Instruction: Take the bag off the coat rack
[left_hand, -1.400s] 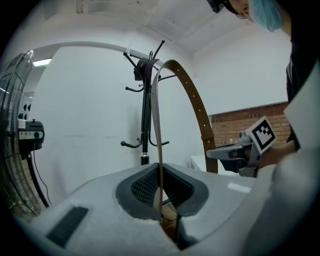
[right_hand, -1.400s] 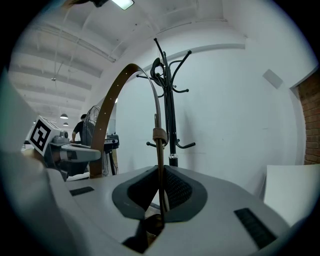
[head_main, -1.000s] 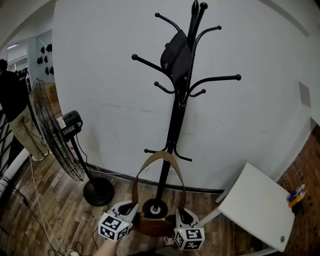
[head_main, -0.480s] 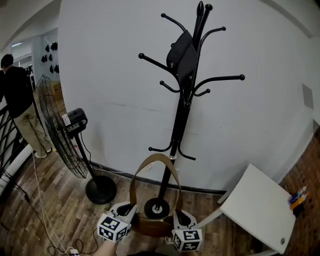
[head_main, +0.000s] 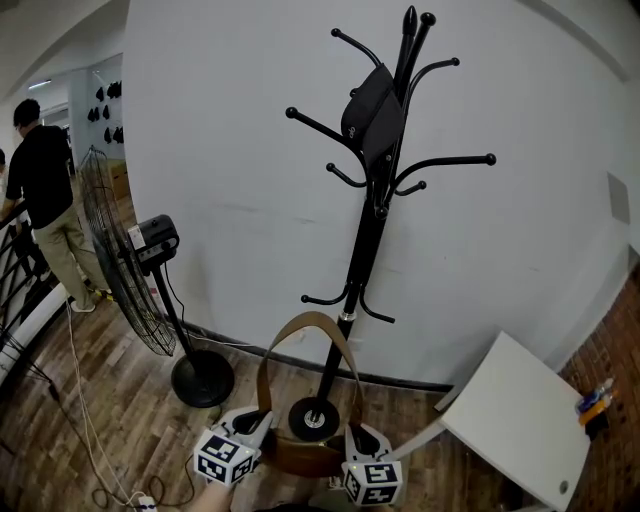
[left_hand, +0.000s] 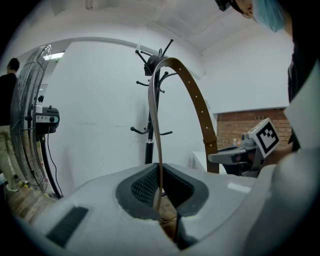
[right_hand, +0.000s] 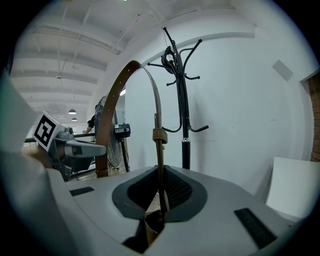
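A brown leather bag with a tall arched strap hangs between my two grippers, low in the head view and in front of the rack's base. My left gripper is shut on the bag's left end, with the strap rising from its jaws. My right gripper is shut on the right end, where the strap also arches up. The black coat rack stands against the white wall. A black bag hangs near its top.
A black pedestal fan stands to the left, its cable on the wooden floor. A white table is at the lower right, near a brick wall. A person stands far left by a railing.
The head view has drifted, so the rack sits slightly further right and lower. The person at the far left has stepped into fuller view. Both grippers still hold the brown bag in about the same place.
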